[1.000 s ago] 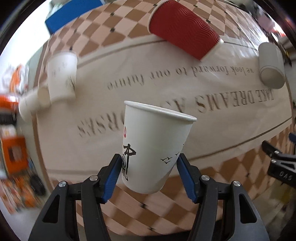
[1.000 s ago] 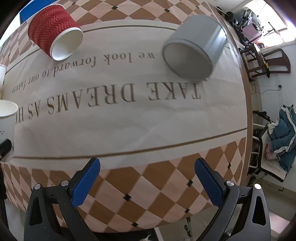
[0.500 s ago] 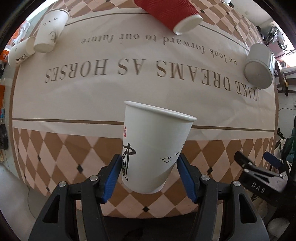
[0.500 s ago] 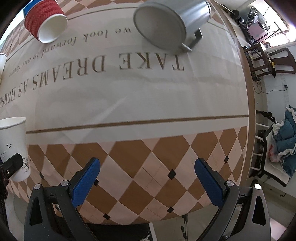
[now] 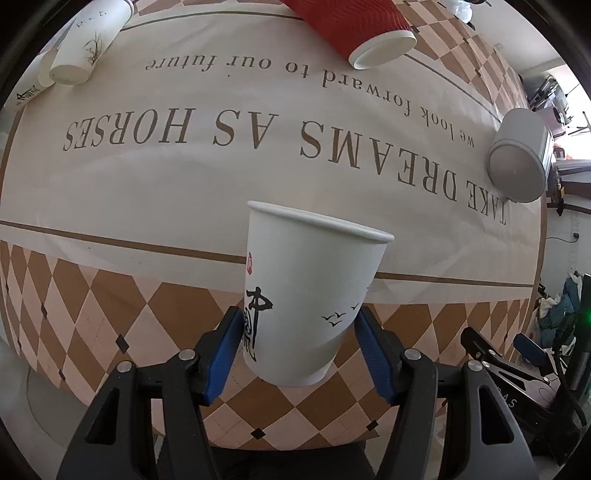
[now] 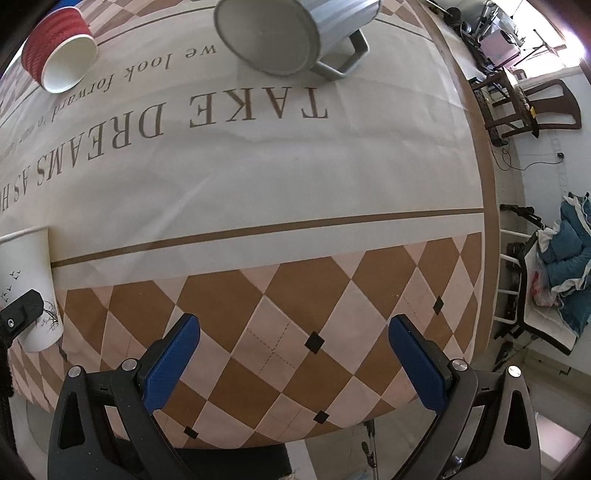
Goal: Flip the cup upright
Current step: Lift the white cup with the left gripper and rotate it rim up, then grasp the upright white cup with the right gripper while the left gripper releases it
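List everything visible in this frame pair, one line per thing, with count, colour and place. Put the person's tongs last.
White paper cup: one, white with black calligraphy and small birds, mouth up, held between the left tongs near the table's near edge.
Red cup: one, red ribbed with white inside, on its side at the far edge.
Grey mug: one, grey with a handle, on its side at the far right.
Other white paper cups: two, white with dark prints, on their sides at the far left.
Tablecloth: one, cream with brown lettering and a brown diamond border, over the table.
Left tongs: black with blue pads, shut on the cup.
Right tongs: black with blue pads, open, empty.
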Motion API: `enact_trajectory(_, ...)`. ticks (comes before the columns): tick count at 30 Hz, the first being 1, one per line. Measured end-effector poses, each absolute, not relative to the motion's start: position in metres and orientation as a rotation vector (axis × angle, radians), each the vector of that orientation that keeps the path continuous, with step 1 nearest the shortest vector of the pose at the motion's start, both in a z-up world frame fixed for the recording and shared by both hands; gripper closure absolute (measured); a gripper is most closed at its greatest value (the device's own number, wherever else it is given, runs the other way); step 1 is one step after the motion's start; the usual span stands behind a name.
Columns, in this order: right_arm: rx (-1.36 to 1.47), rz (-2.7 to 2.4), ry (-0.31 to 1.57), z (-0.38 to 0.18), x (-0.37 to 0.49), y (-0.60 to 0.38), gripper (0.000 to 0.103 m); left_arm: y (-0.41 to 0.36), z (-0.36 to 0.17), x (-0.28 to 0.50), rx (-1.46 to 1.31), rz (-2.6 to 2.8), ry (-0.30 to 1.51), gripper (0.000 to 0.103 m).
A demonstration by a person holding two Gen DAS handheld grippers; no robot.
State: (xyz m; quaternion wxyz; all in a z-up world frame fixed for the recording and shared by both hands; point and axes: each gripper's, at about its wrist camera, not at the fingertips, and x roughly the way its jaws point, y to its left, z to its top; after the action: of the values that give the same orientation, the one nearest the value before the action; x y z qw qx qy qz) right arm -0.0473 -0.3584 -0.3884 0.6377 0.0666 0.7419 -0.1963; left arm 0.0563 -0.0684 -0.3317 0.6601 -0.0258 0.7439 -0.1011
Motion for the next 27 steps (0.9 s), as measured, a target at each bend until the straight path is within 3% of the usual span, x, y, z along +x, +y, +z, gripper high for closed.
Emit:
enact_trajectory(10,0.138,-0.466,1.687,-0.384,-0.035,-0.351,0.0,-0.066,-0.339,0.074,-0.07,-0.257,1.656,0.042)
enact_trajectory(14,0.139,-0.471,1.684,-0.383,-0.024,-0.343,0.0,-0.064,-0.329,0.076,-0.052,-0.272,1.623,0.02)
enact_trajectory(27,0.191,-0.459,1.657,-0.357,-0.004,-0.307,0.0,-0.033,-0.245,0.089,0.07,-0.182,1.387,0.001)
